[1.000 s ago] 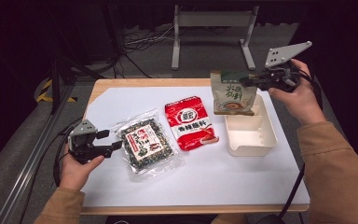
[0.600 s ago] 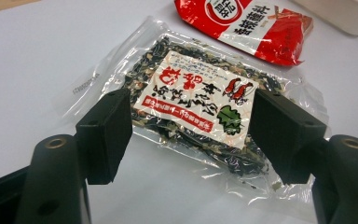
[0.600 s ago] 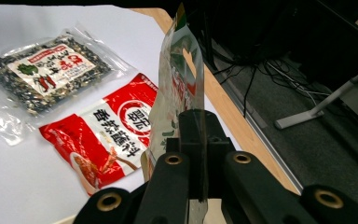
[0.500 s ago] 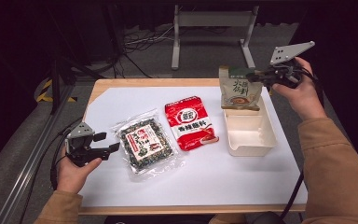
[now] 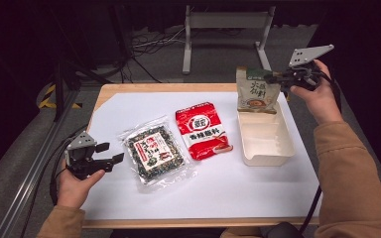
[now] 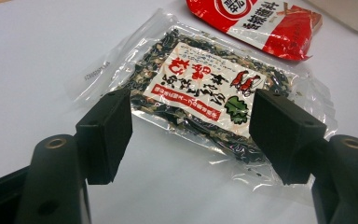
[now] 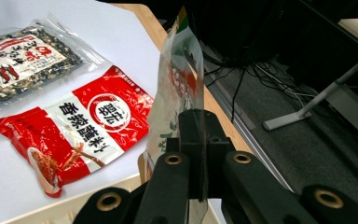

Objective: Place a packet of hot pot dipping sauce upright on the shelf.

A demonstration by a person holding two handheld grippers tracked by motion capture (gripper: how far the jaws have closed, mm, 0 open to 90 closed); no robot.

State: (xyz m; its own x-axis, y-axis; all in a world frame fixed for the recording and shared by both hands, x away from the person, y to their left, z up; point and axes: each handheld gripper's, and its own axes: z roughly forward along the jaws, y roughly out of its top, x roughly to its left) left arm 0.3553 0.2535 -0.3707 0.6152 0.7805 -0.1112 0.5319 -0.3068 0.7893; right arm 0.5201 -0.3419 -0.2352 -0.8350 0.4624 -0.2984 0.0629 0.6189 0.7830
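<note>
My right gripper (image 5: 274, 78) is shut on the side edge of a beige and green pouch (image 5: 257, 91) and holds it upright over the far end of a white tray (image 5: 284, 148). In the right gripper view the jaws (image 7: 196, 140) pinch the pouch (image 7: 177, 79) edge-on. Whether the pouch's bottom touches the tray I cannot tell. My left gripper (image 5: 110, 159) rests low at the table's left, open, with its jaws pointing at a clear packet of dark seaweed flakes (image 5: 154, 152). In the left gripper view that packet (image 6: 200, 88) lies just beyond the open jaws (image 6: 191, 135), untouched.
A red sauce packet (image 5: 201, 130) lies flat between the seaweed packet and the tray. A white sheet (image 5: 218, 188) covers the wooden table (image 5: 178, 88). Beyond the far edge are dark floor, cables and a metal stand (image 5: 225, 20).
The right gripper has carried the pouch to the right, from above the tray's near-left corner to its far end. The left gripper has stayed put.
</note>
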